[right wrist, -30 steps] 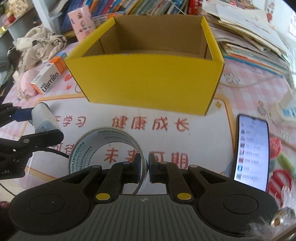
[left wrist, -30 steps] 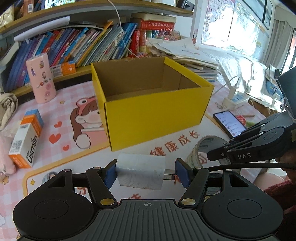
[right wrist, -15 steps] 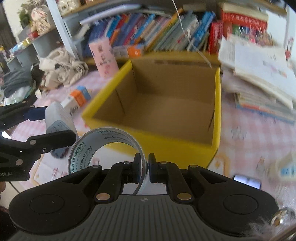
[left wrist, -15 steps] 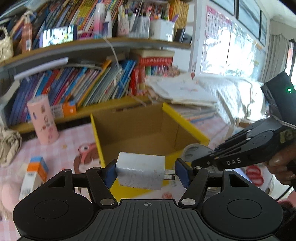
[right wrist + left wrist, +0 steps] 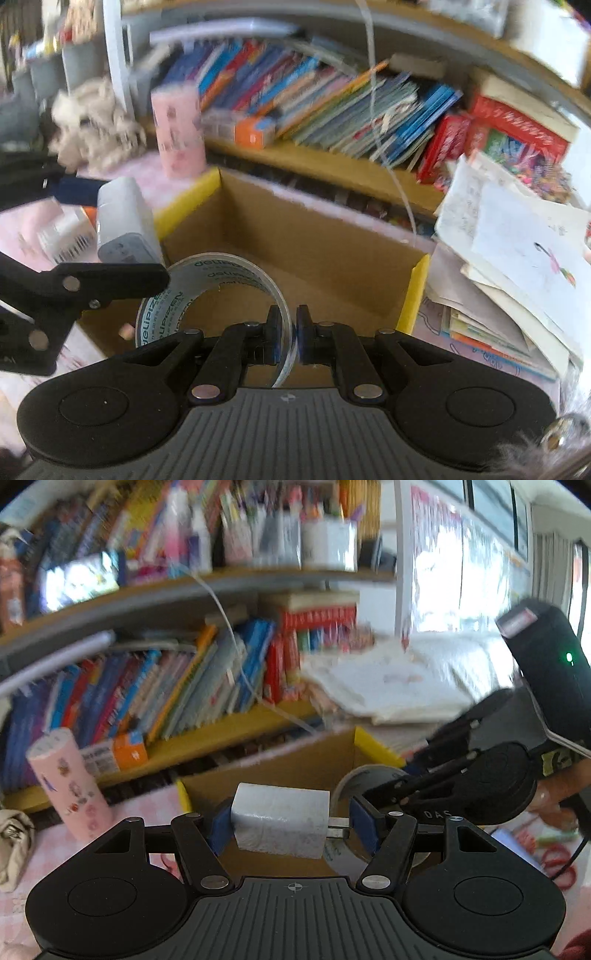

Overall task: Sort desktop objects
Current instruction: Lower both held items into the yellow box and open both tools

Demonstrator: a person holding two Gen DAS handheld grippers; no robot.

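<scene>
Left wrist view: my left gripper [image 5: 284, 825] is clamped on the white charger [image 5: 280, 825], pads at its two ends, metal prongs toward the right pad. The charger hangs above the near rim of the yellow box [image 5: 373, 744]. Right wrist view: my right gripper [image 5: 285, 334] pinches the wall of the clear tape roll [image 5: 207, 291], the ring standing upright over the box's open cardboard floor [image 5: 314, 266]. Both loads sit close together — the left finger [image 5: 92, 280] overlaps the roll's edge in this view. To place well, I judge each should clear the rim fully, stay level, and be spaced apart before lowering — release only low inside, one at a time.
</scene>
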